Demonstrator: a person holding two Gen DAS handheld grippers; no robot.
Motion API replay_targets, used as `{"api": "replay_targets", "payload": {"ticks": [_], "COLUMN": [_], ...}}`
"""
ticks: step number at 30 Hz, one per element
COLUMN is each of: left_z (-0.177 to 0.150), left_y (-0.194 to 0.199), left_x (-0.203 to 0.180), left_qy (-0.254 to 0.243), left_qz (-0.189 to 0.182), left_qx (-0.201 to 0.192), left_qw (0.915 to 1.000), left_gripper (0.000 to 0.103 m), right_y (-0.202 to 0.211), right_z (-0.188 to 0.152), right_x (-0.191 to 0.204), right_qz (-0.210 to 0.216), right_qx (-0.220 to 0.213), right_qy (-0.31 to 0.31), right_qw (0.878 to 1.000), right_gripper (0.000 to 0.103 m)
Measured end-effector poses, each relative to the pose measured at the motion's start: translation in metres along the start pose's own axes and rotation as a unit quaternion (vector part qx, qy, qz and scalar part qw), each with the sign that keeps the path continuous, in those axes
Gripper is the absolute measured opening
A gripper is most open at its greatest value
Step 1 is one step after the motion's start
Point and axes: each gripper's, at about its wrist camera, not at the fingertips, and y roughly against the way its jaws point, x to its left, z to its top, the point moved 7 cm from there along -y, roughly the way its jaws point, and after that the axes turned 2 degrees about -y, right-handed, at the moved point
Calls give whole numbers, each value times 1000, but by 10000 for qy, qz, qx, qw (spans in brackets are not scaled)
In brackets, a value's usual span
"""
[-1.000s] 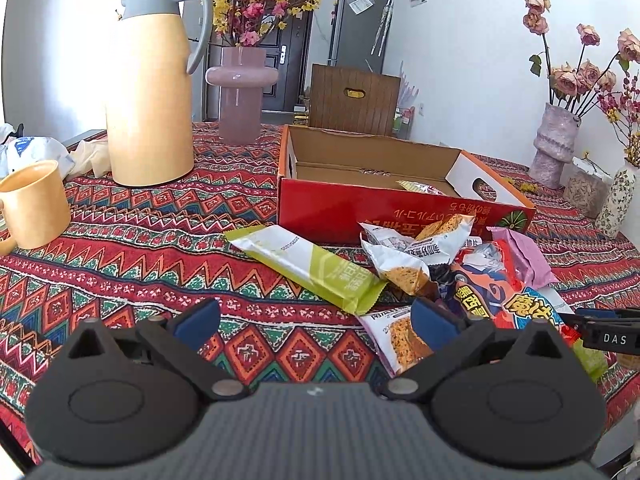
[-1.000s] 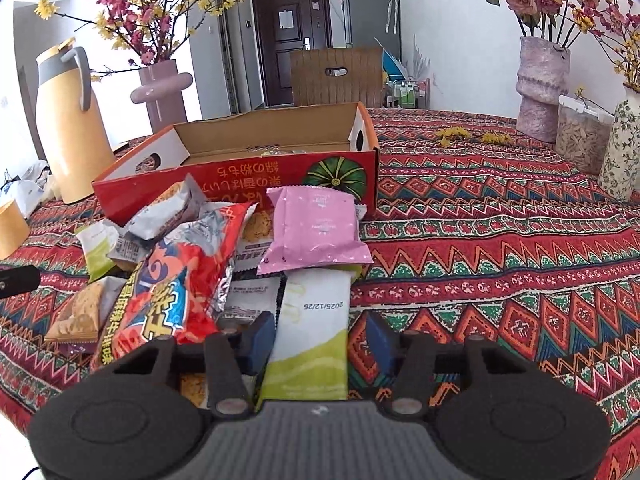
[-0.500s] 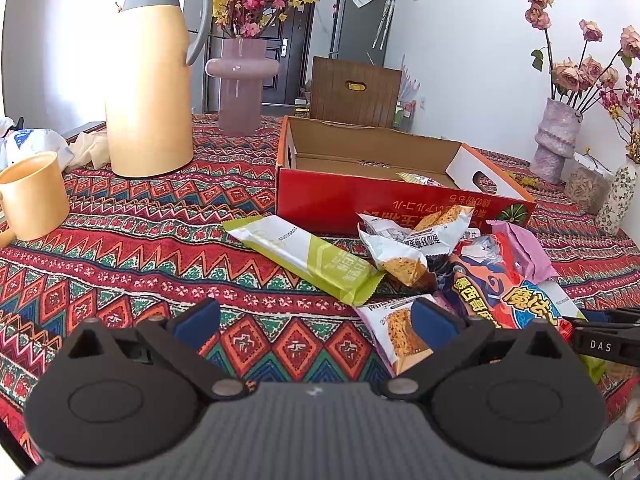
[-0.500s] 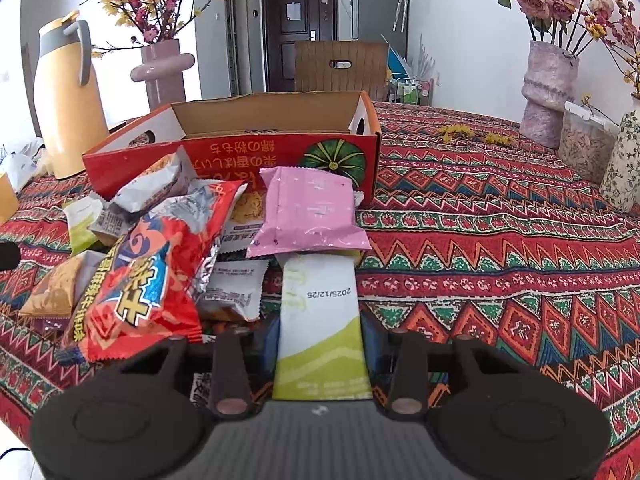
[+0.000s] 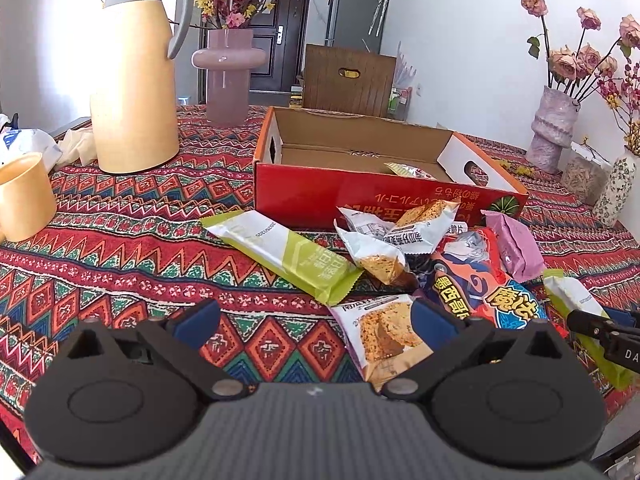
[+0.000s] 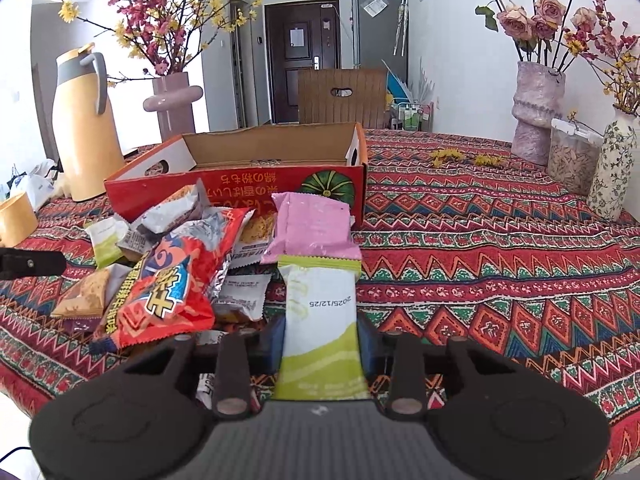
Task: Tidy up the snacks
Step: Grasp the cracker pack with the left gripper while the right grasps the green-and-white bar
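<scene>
A pile of snack packets lies in front of an open red cardboard box (image 5: 360, 196) (image 6: 248, 184). My right gripper (image 6: 322, 338) is shut on a green-and-white bar packet (image 6: 320, 320), which also shows at the right edge of the left wrist view (image 5: 576, 300). A pink packet (image 6: 312, 228) lies just beyond it and a red chip bag (image 6: 172, 280) to its left. My left gripper (image 5: 314, 316) is open and empty above the cloth, with a cake packet (image 5: 380, 332) by its right finger and another green bar packet (image 5: 280, 252) ahead. One packet (image 5: 408, 169) lies inside the box.
A yellow thermos jug (image 5: 132, 72) and a yellow cup (image 5: 24, 196) stand at the left, a pink vase (image 5: 228, 72) behind. Vases of flowers (image 6: 536, 112) and a jar (image 6: 572, 160) stand at the far right. A wooden chair (image 6: 342, 98) is behind the table.
My right gripper's fingers have closed on the green-and-white bar packet. The left gripper has stayed open and drawn back slightly.
</scene>
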Motion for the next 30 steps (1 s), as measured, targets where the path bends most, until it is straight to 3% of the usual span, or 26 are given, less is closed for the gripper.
{"api": "replay_targets", "payload": {"ticks": [11,21,25,30], "left_z": [2,-5,-5,-3], "left_y": [-22,-40,-39,-36], "left_x": [-32,-40,-38,-33], "left_qy": [-149,-35,55,147], "left_qz": [37,-37,-87,-112], "left_qx": [334,785,780,761], "left_qw": [9993,9969,9969,9969], "left_gripper": [98,61,50,46], "right_y": [12,7,5,4], "right_z": [3,-1,-2,-3], "right_x": [-20,-21,-22,-22], "right_qz": [-29,91,111,123], "right_qx": [-248,-228,-212,-203], "right_qy": [-237,-296,-328,-348], "right_qw": [9994,9993,9992,9991], "right_gripper": [35,35,35,35]}}
